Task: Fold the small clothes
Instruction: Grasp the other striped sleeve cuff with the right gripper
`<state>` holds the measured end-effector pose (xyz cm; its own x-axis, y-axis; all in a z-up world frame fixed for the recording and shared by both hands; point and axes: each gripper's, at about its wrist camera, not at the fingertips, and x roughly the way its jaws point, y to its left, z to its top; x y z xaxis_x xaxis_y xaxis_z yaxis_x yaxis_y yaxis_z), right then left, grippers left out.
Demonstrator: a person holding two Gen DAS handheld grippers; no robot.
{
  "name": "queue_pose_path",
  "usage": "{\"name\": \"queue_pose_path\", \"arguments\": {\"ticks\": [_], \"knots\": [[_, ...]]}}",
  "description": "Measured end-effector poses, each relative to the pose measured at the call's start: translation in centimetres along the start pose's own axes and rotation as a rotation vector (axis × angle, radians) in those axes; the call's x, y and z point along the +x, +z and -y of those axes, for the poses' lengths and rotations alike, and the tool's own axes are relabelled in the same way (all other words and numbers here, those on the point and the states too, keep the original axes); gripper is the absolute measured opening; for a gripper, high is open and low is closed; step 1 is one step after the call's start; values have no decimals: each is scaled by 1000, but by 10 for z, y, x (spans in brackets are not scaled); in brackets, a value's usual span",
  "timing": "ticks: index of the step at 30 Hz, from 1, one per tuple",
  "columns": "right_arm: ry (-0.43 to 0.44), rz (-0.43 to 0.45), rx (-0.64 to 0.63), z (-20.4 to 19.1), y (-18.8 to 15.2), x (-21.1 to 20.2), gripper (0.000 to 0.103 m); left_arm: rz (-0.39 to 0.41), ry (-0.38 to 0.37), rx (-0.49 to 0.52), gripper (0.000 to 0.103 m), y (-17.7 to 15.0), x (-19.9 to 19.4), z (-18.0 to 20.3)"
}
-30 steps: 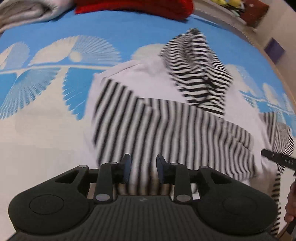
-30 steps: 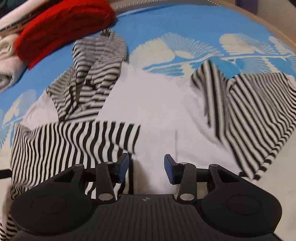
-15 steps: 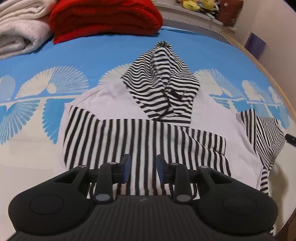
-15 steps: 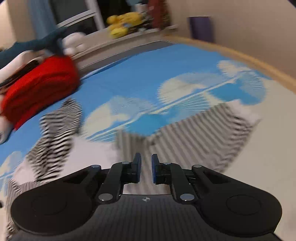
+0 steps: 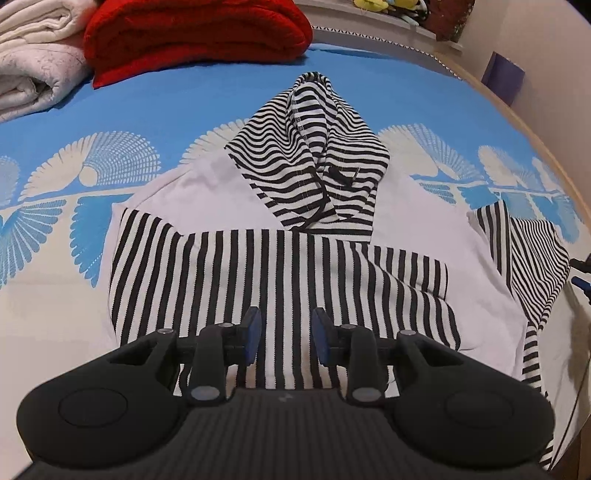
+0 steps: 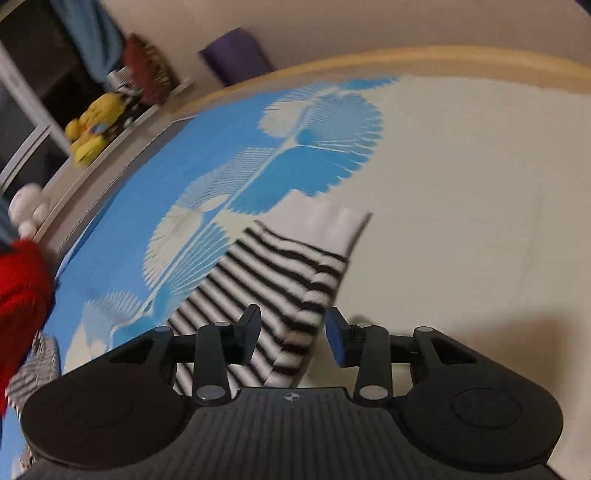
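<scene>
A small white hoodie (image 5: 413, 206) with a black-and-white striped hood (image 5: 314, 155) lies flat on the bed. Its one striped sleeve (image 5: 280, 273) is folded across the body. My left gripper (image 5: 286, 336) hovers open over that folded sleeve, with nothing between the pads. The other striped sleeve (image 5: 532, 266) lies stretched out to the right. In the right wrist view this sleeve (image 6: 273, 295) runs under my right gripper (image 6: 293, 332), near its white cuff (image 6: 325, 225). The right jaws are opening, and the pads stand apart from the cloth, which lies below the gap.
The bed cover (image 5: 166, 122) is blue with cream fan shapes. A folded red blanket (image 5: 192, 33) and a folded white one (image 5: 33, 70) lie at the far left. A wooden bed edge (image 6: 461, 59) runs along the right, with plush toys (image 6: 96, 125) on a ledge behind.
My right gripper swung from over the hoodie's body out to the stretched sleeve's end, closing on the way and opening again. The left gripper pulled back a little and its view steadied.
</scene>
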<state>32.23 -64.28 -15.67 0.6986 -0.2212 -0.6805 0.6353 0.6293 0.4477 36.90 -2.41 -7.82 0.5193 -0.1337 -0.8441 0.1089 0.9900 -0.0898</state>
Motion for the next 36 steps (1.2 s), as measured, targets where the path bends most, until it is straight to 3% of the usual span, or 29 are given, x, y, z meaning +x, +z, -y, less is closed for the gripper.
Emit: {"name": "queue_pose_path", "arguments": {"ticks": [5,6,7,11,15,18,25,30,36], "knots": [[-7,14,8,1,-2,23,41,-2,9,-12,34,1,2,-7],[-8,17,6,-1,-1,24,28,-3,8,-14,34,1,2,-8],[-9,18,10,-1,-1,23,3,-4,8,-16,34,1,2,-9],[-81,117,50,1,1,0,3,-4,6,-28,34,2,2,-13],[-167,115,133,16,2,-9,4,-5,1,-37,34,3,2,-16],[-152,54,196,32,2,3,10,-8,2,-39,34,2,2,-18],[-106,71,220,35,2,6,11,-27,29,-45,34,0,8,-22],[-123,146,181,18,8,-13,5,-30,26,-48,34,0,7,-25],[-121,282,-10,-47,12,-53,4,-31,15,-64,34,0,3,-30]]}}
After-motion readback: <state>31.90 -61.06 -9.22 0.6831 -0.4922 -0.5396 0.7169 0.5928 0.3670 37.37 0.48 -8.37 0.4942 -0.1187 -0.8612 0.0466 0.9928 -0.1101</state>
